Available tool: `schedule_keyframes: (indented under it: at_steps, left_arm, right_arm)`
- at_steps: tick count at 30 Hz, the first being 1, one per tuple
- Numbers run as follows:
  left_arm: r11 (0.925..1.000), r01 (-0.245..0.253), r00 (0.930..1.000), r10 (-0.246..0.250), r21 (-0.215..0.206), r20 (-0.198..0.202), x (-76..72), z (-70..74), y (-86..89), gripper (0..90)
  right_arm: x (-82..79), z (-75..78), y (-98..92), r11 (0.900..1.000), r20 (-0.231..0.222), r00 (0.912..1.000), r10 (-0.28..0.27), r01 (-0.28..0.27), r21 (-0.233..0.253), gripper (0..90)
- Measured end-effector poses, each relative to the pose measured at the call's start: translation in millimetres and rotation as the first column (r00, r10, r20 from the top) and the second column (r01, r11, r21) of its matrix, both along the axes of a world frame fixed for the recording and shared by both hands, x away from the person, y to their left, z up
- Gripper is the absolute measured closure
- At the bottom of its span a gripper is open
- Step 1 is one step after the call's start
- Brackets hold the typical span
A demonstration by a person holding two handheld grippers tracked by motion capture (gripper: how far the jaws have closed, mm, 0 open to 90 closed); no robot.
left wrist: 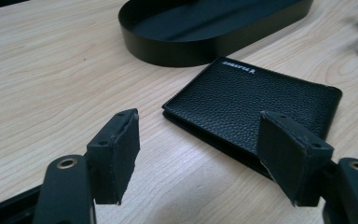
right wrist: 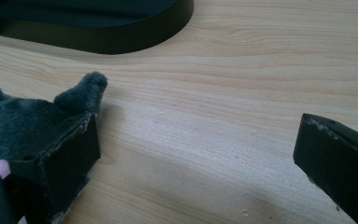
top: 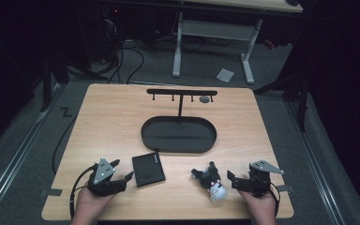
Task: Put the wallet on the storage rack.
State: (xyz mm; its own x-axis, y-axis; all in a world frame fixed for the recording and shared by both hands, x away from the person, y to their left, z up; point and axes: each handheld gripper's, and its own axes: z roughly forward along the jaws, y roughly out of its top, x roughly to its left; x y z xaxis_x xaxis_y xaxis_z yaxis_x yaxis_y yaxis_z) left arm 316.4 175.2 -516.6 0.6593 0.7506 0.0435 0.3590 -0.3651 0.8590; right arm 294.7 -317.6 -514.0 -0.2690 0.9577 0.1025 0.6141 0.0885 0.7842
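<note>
1. Dark floor, trailing cables and the white legs of a second desk surround a pale wooden table (top: pixel 112 122); on it stand a black oval tray (top: pixel 178 135) with a hook rack (top: pixel 182 92) rising behind it.
2. Nothing is held yet, so the work looks to be at the approach step. The left gripper (top: pixel 117 176) sits near the front left edge with its jaws spread wide and empty, aimed at a black wallet (top: pixel 148 169).
3. In the left gripper view the wallet (left wrist: pixel 256 102) lies flat and closed just ahead of the jaws, between them and the tray (left wrist: pixel 168 46).
4. The right gripper (top: pixel 232 180) is also spread and empty, just beside a plush toy (top: pixel 211 180) at the front right. In the right gripper view the toy's dark fur (right wrist: pixel 23 121) presses against the one jaw, while the other stands well apart.
5. The next move probably calls for easing the left gripper forward and low so one jaw slips under the wallet's edge, since it lies flush on the wood.
6. The wallet is pebbled black leather with small silver lettering near one corner and a folded spine facing the gripper. The toy is dark grey with pointed ears and a white face.
</note>
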Motion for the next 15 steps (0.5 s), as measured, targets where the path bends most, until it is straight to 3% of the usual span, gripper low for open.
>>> schedule_keyframes:
  at_steps: [5, 10, 15]
  left_arm:
    - [0.9994, 0.032, 0.9992, -0.032, 0.010, 0.024, -3.0, 2.0, -7.0, 29.9]
    - [0.9977, 0.068, 0.9975, -0.068, -0.004, 0.020, -5.3, 2.2, -13.7, 27.9]
    - [0.9909, 0.134, 0.9909, -0.134, 0.010, 0.005, -7.9, 0.7, -25.8, 26.0]
  right_arm:
    - [-1.1, -1.0, -1.4, 1.000, 0.006, 1.0000, -0.005, 0.005, 0.020, 3.8]
    - [-2.6, -0.8, -0.8, 1.000, 0.012, 0.9999, -0.012, 0.011, 0.024, 6.1]
    - [-4.2, 0.1, 1.4, 1.000, 0.027, 0.9996, 0.005, -0.006, 0.012, 6.7]
